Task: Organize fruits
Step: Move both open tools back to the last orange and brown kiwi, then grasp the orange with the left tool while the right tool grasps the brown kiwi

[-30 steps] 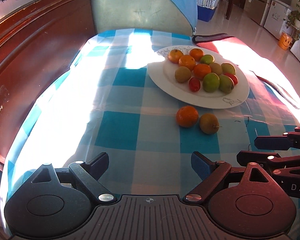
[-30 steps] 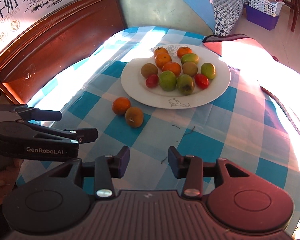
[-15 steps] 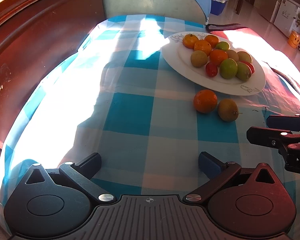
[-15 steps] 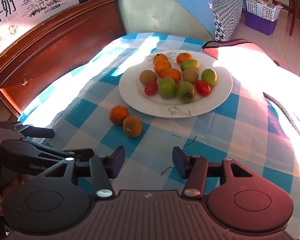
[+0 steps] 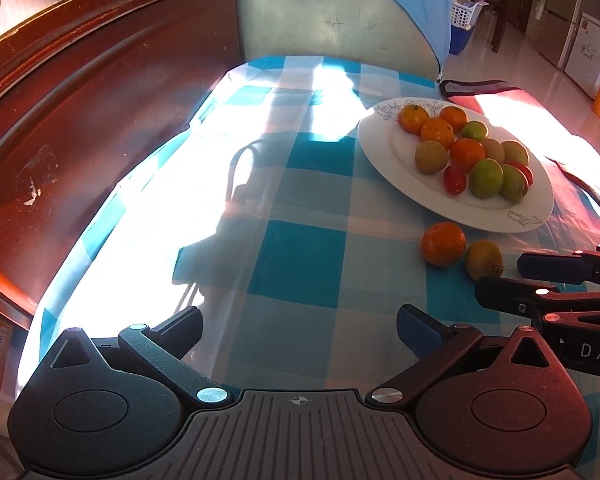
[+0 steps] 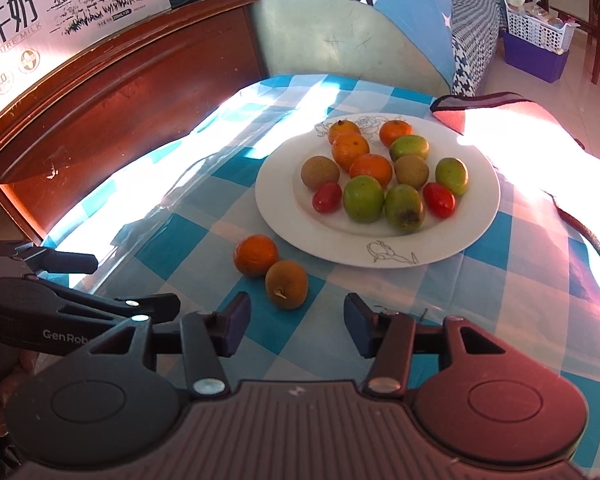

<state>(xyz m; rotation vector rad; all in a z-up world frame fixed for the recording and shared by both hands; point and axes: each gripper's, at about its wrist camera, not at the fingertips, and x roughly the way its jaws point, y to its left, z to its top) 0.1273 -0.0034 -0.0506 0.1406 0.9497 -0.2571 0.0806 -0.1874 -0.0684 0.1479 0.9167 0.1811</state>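
Observation:
A white plate (image 6: 476, 224) (image 5: 380, 152) holds several fruits: oranges, green fruits, brown kiwis and red tomatoes. On the blue checked tablecloth in front of it lie a loose orange (image 6: 255, 255) (image 5: 443, 243) and a brown kiwi (image 6: 287, 284) (image 5: 483, 254), touching each other. My right gripper (image 6: 296, 326) is open and empty, its fingers just short of the kiwi. My left gripper (image 5: 298, 326) is open and empty over the cloth, left of both loose fruits. Each gripper shows at the edge of the other's view.
A dark wooden headboard (image 5: 80, 120) runs along the left. A pale cushioned chair back (image 6: 340, 40) stands beyond the table. A red cloth (image 6: 508, 116) lies at the table's right side. A milk carton box (image 6: 40, 8) sits behind the headboard.
My right gripper has moved forward toward the loose kiwi and its jaws have opened wider. My left gripper has shifted left and tilted up; the fruits have not moved.

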